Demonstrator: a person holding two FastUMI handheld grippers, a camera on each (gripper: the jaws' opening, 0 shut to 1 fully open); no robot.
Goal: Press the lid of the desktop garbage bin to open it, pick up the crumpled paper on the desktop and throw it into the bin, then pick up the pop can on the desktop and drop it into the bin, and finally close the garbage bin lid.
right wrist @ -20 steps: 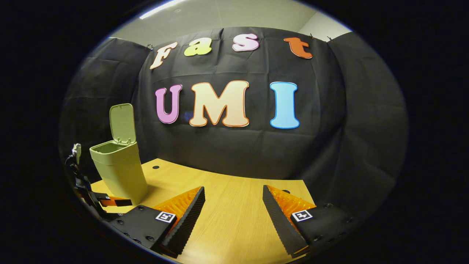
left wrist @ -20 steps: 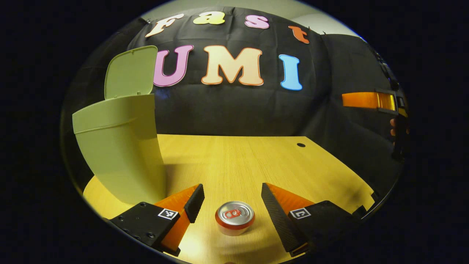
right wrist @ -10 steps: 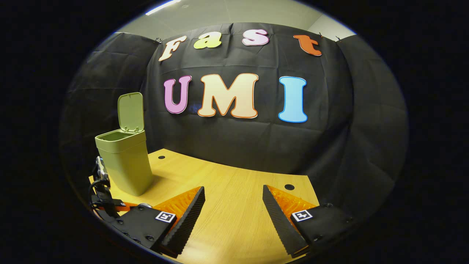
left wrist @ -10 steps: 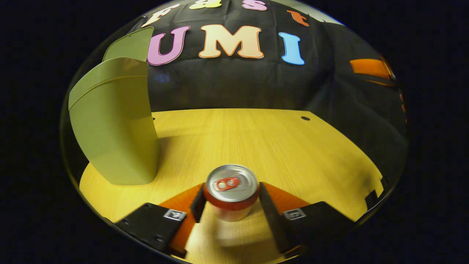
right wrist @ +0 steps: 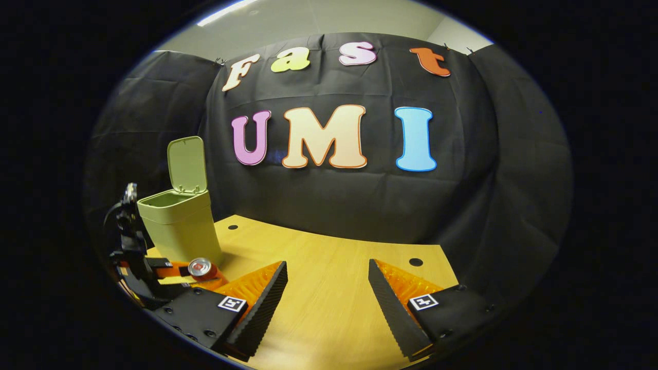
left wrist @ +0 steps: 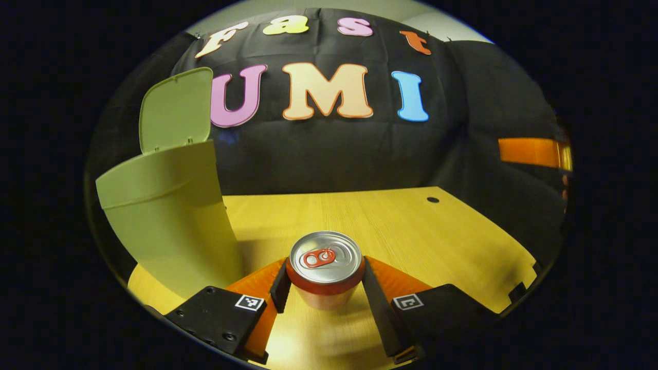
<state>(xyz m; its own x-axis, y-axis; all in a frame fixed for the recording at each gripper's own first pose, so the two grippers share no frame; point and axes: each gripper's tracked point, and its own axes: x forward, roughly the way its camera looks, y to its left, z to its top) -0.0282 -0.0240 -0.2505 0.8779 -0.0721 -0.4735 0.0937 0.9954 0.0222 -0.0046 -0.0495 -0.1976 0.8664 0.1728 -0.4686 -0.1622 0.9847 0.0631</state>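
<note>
Gripping the pop can (left wrist: 325, 267), your left claw (left wrist: 324, 288) stands beside the lid-up bin (left wrist: 169, 221); your right claw (right wrist: 327, 303) hangs released above the bench (right wrist: 329, 267).

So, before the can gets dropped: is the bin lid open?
Open: the lid stands upright behind the bin rim.

A recording booth, by the look of it: black cloth wall (right wrist: 360, 205) draped behind a bare wooden desktop (right wrist: 329, 288) (cable holes drilled along its far edge).
</note>
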